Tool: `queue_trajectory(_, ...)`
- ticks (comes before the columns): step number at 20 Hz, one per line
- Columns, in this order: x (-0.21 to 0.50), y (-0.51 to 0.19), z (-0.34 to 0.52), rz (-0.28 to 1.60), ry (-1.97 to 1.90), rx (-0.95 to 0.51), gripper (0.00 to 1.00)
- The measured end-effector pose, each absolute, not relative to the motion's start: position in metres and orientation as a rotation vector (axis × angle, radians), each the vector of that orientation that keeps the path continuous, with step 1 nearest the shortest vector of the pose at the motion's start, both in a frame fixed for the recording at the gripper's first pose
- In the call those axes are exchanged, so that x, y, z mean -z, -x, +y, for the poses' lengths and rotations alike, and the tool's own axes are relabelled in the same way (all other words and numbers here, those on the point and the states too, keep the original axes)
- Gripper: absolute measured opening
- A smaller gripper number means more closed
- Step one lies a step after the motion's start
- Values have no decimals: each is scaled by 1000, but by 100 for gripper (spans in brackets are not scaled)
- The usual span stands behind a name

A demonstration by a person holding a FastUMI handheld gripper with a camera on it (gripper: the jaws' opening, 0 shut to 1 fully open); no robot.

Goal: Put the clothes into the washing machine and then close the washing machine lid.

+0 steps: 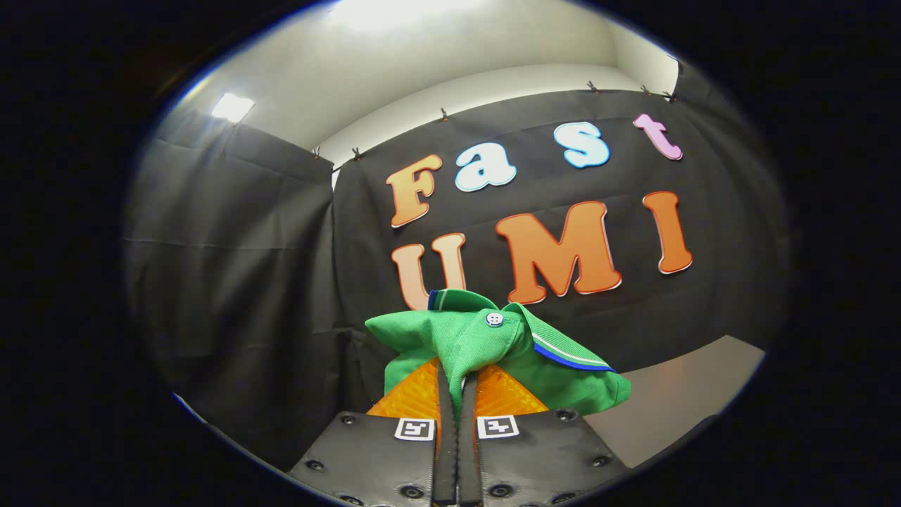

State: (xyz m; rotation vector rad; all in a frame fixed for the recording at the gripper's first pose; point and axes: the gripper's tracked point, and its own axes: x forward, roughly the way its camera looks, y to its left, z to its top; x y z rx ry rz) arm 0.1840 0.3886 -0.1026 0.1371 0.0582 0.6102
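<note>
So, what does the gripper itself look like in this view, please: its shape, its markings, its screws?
The gripper has two flat, dark, textured plates side by side, each fixed with round screws. Near each plate's inner front corner sits a small square white tag with a black pattern. Ahead of the plates, two ribbed, wedge-shaped fingers narrow toward the tips, with only a thin dark slot between them.

green polo shirt, bunched, claw-pinched

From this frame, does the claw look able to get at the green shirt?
Yes, it seems so: the claw is shut on the green shirt, whose cloth is pinched between its fingers and bunches up just ahead of them, lifted in front of the black cloth wall.
</note>
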Motion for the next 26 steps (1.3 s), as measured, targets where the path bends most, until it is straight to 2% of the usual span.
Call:
queue_trajectory(4,146,-192,461,139,-132,-657,9)
queue_trajectory(10,252,-198,541,332,-88,-715,9)
queue_trajectory(18,399,-231,565,624,-65,-635,9)
queue_trajectory(26,487,-236,558,787,-12,-587,9)
